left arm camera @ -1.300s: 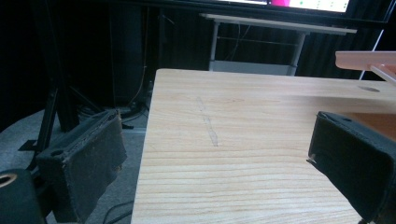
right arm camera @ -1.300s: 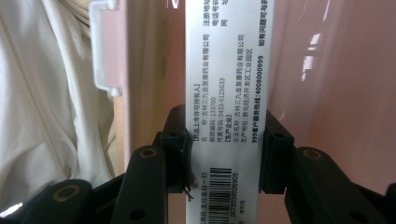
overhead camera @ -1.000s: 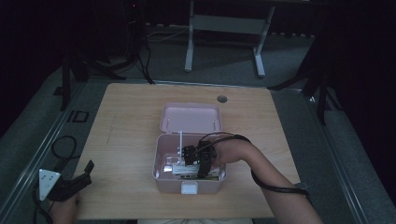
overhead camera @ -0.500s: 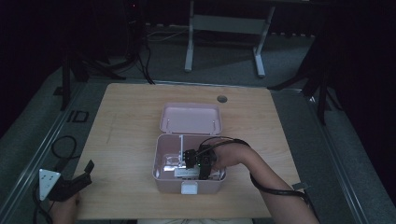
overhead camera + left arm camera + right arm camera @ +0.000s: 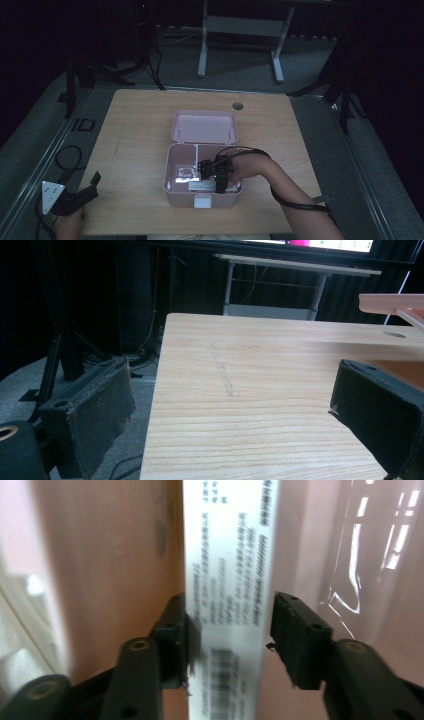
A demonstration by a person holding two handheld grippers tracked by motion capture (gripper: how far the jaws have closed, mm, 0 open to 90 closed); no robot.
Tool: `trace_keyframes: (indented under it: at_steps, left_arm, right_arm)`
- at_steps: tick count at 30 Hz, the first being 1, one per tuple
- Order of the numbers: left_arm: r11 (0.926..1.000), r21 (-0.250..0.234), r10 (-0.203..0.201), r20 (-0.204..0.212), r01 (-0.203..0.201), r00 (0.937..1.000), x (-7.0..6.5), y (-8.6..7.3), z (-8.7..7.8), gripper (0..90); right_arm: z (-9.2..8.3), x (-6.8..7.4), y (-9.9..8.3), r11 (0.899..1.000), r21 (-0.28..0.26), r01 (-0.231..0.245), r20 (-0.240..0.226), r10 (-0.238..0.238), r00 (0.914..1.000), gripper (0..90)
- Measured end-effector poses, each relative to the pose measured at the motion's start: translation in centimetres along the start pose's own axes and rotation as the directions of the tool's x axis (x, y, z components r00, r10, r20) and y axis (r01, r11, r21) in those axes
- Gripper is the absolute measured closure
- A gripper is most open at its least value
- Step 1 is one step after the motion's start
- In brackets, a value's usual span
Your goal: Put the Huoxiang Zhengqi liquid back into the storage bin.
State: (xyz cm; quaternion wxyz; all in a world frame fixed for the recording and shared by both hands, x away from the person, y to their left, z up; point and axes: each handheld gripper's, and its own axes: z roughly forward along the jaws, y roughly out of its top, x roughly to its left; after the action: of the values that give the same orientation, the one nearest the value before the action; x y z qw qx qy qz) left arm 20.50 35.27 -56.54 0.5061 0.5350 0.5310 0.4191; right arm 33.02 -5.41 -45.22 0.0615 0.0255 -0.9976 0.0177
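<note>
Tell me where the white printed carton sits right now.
In the high view, the white carton lies inside the pink box, near its front wall, between the right gripper's fingers.

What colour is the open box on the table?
The box is pale pink, as is its raised lid. The high view shows this best.

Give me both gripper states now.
Left gripper: open, empty, over the table.
Right gripper: jaws just opening, white box between them.

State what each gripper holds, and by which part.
Neither holds anything: the right gripper, jaws just opening, straddles the white printed carton near its barcode end; the left gripper is open.
</note>
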Motion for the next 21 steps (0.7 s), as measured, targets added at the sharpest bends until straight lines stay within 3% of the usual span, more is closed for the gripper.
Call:
trace_keyframes:
  at_steps: [5,10,13,18,20,21]
  left_arm:
    - [1.0000,0.000,0.000,0.001,0.000,1.0000,0.0,0.0,0.0,4.0]
    - [1.0000,0.002,0.000,0.000,0.000,1.0000,0.0,0.0,0.0,4.0]
    - [1.0000,0.002,0.002,0.000,-0.002,1.0000,0.0,0.0,0.0,4.0]
    - [1.0000,0.003,0.001,0.000,-0.001,1.0000,0.0,0.0,0.0,4.0]
    - [1.0000,0.001,0.000,-0.001,0.000,1.0000,0.0,0.0,0.0,4.0]
    - [1.0000,0.002,0.001,-0.001,-0.001,1.0000,0.0,0.0,0.0,4.0]
  right_arm:
    - [-1.9,0.4,-0.6,1.000,-0.025,0.010,0.019,-0.009,0.9998,43.0]
    - [-4.5,0.3,-1.7,0.995,-0.097,-0.019,0.051,0.024,0.9984,30.2]
    - [-5.7,0.3,-2.6,0.987,-0.156,-0.027,0.055,0.036,0.9978,20.8]
    - [-7.1,0.0,-4.3,0.966,-0.250,-0.061,0.065,0.079,0.9947,13.4]
    - [-7.7,-0.1,-5.0,0.950,-0.304,-0.074,0.068,0.099,0.9928,13.4]
    - [-8.4,-0.1,-6.0,0.935,-0.343,-0.085,0.090,0.123,0.9884,13.3]
